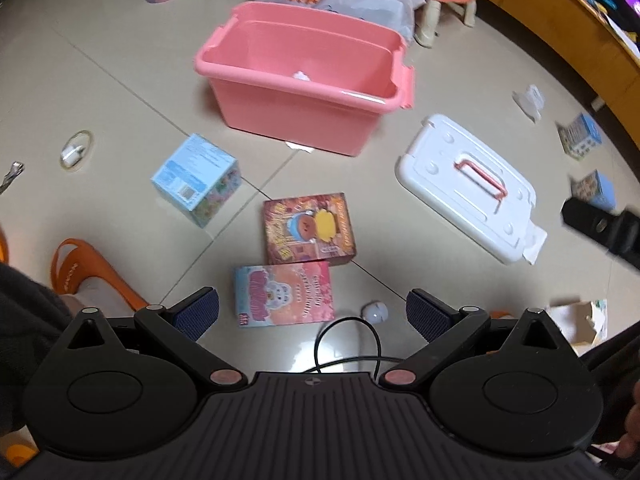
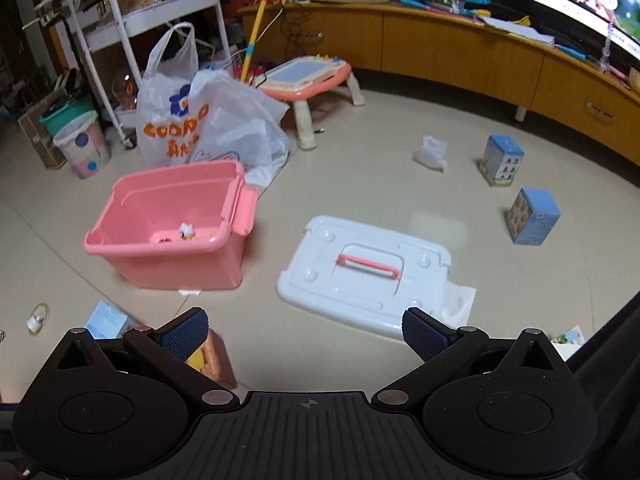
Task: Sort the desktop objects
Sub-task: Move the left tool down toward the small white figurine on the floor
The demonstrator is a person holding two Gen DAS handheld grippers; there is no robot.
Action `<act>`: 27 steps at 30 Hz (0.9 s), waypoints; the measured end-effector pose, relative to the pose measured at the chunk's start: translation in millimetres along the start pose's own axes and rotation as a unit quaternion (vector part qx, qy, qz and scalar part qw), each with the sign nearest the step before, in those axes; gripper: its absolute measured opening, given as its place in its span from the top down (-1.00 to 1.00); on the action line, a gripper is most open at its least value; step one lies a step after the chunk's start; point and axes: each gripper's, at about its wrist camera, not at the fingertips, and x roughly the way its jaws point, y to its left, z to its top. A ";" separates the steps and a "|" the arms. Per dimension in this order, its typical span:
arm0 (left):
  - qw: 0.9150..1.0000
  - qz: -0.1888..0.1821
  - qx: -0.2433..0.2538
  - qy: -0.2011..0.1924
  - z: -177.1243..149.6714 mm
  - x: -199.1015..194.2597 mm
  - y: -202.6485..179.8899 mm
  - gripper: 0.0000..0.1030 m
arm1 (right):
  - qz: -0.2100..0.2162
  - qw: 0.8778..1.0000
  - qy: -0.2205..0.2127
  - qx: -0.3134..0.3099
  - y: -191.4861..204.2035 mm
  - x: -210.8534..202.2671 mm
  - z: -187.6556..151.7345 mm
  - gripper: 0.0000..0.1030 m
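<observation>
Sorting boxes from the floor into the pink bin

Hovering above the tiled floor (image 1: 120, 92), the left gripper (image 1: 312, 314) has its jaws spread wide and nothing between them. It looks down at a pink box (image 1: 284, 294) lying flat just ahead of its fingers, with a dark red box (image 1: 310, 229) touching that one's far edge and a light blue box (image 1: 197, 179) standing apart to the left. A small white ball (image 1: 375, 311) sits just beside the pink box, near a loop of black cable (image 1: 348, 344). That aim suggests the pink box is the next thing to be picked up, being the nearest

The pink bin (image 1: 304, 92) stands beyond the boxes with its top uncovered, and its white lid (image 1: 468, 188) lies flat on the floor to its right. Probably the lid was set aside so that things can be dropped straight in. The right wrist view shows a small white toy (image 2: 186, 231) already at the bottom of the bin, so the sorting seems barely begun

The right gripper (image 2: 306, 334) is also spread and empty, held over the lid's near edge. Two more blue boxes (image 2: 534, 216) stand upright well off to the right, near the wooden cabinet (image 2: 460, 52), and a crumpled clear wrapper (image 2: 431, 154) lies between them and the bin. They fall on the right gripper's side, so it may take them
</observation>
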 end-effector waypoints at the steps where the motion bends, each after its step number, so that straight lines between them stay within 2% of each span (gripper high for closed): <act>1: 1.000 -0.004 0.007 0.001 -3.8 1.8 -2.1 -0.98 | -0.001 1.000 0.003 0.006 -0.2 1.3 0.0 -0.99; 6: 0.999 -0.028 0.035 0.023 -18.4 46.6 -32.2 -0.93 | -0.006 0.999 0.030 0.039 0.0 16.8 5.2 -0.99; 11: 0.996 -0.060 0.037 0.052 -18.4 87.0 -48.8 -0.78 | 0.008 0.997 0.012 0.074 -14.6 11.3 5.3 -0.99; 12: 0.995 -0.065 0.039 0.058 -19.4 94.7 -51.5 -0.78 | 0.014 0.997 0.013 0.076 -26.5 11.0 3.8 -0.99; 17: 0.992 -0.094 0.050 0.072 -26.4 121.7 -62.5 -0.68 | 0.017 0.996 0.021 0.086 -26.7 18.6 3.3 -0.99; 23: 0.989 -0.098 0.068 0.087 -30.2 147.9 -75.6 -0.66 | 0.020 0.995 0.040 0.094 -27.7 32.8 2.1 -0.99; 27: 0.987 -0.102 0.066 0.103 -34.8 163.9 -79.1 -0.57 | 0.022 0.994 0.050 0.090 -25.7 40.0 0.3 -0.99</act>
